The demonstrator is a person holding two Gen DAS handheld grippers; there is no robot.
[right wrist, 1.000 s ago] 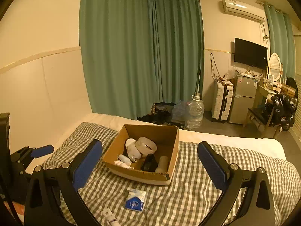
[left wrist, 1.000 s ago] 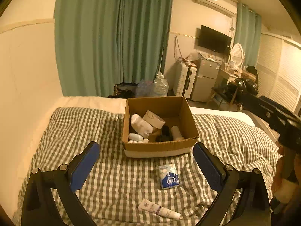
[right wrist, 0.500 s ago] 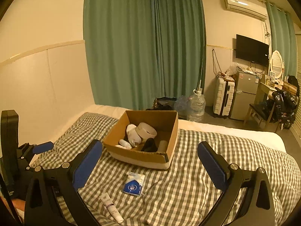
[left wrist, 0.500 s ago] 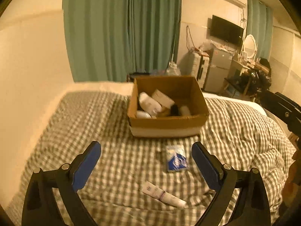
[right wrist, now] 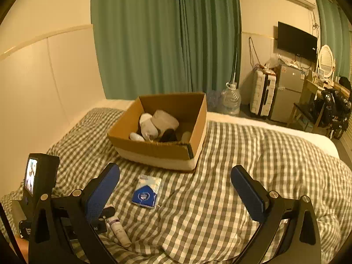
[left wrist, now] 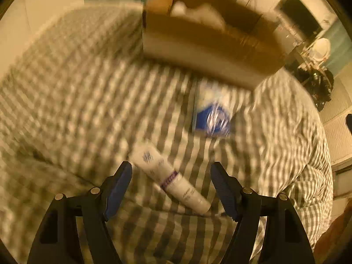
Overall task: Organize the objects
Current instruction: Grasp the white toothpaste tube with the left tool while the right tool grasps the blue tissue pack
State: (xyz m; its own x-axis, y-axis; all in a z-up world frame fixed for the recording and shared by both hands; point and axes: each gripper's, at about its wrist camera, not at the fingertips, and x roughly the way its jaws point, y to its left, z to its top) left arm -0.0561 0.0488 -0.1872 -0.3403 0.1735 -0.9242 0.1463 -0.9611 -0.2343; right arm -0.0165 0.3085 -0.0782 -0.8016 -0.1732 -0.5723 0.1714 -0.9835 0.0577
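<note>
A white tube with a purple band (left wrist: 169, 176) lies on the checked bed cover, between the open fingers of my left gripper (left wrist: 171, 171), untouched as far as the blur shows. It also shows in the right wrist view (right wrist: 117, 228), beside the left gripper's body. A blue and white packet (left wrist: 212, 115) (right wrist: 146, 188) lies between the tube and an open cardboard box (left wrist: 211, 44) (right wrist: 162, 149) that holds several white and dark items. My right gripper (right wrist: 175, 183) is open and empty, above the cover, short of the packet.
The checked cover (right wrist: 253, 154) spreads over the bed. A padded wall (right wrist: 44, 88) runs along the left. Beyond the bed stand green curtains (right wrist: 165, 33), a water jug (right wrist: 231, 99), a suitcase (right wrist: 263, 94) and a small fridge (right wrist: 286, 92).
My left gripper has dropped fast toward the tube, which now sits between its fingers; the view is blurred. My right gripper has moved a little closer to the box and packet.
</note>
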